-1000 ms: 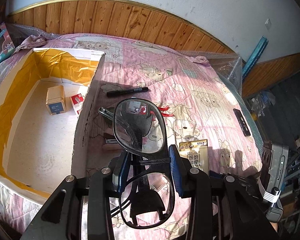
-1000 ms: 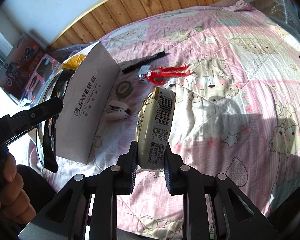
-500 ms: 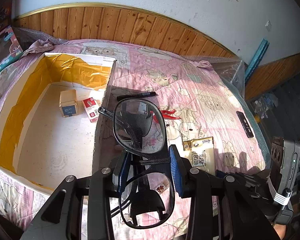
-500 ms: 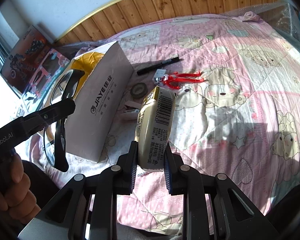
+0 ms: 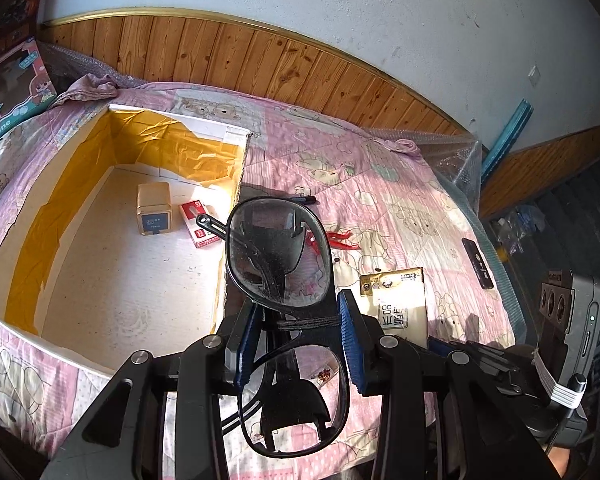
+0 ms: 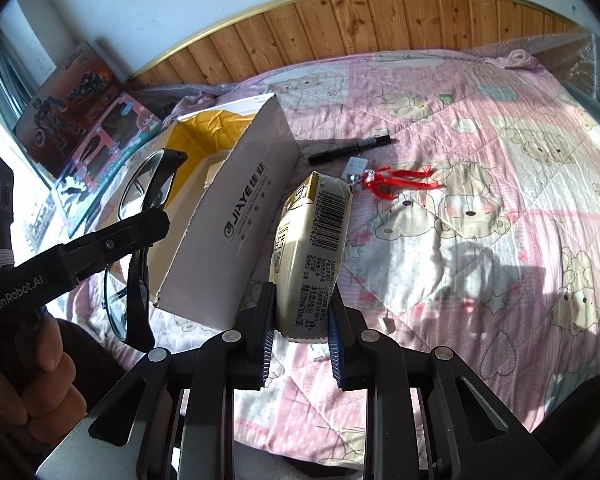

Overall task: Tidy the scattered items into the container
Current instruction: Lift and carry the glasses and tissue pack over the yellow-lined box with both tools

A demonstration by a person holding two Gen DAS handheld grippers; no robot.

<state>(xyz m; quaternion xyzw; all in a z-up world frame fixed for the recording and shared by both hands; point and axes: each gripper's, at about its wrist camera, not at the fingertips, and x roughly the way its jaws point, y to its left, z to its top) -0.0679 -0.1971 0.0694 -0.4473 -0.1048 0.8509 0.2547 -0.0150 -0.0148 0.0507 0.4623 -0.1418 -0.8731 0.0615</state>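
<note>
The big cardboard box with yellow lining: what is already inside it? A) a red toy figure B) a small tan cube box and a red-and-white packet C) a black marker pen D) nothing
B: inside the big cardboard box with yellow lining, a small tan cube box sits beside a red-and-white packet.

A bed [image 5: 400,200] fills the room's middle, spread with a pink quilt [image 6: 480,140] printed with bears and hearts. Behind it a wall [image 5: 340,8] rises pale and scuffed, with a wood panel [image 5: 260,64] along its lower part, capped by a gold trim [image 6: 260,12]. Bubble wrap [image 5: 456,156] lies bunched at the bed's far right corner. Toy boxes [image 6: 84,120] lean at the far left corner. A blue strip [image 5: 508,132] stands against the wall at right. Strong sunlight falls across the quilt, casting hard shadows.
</note>
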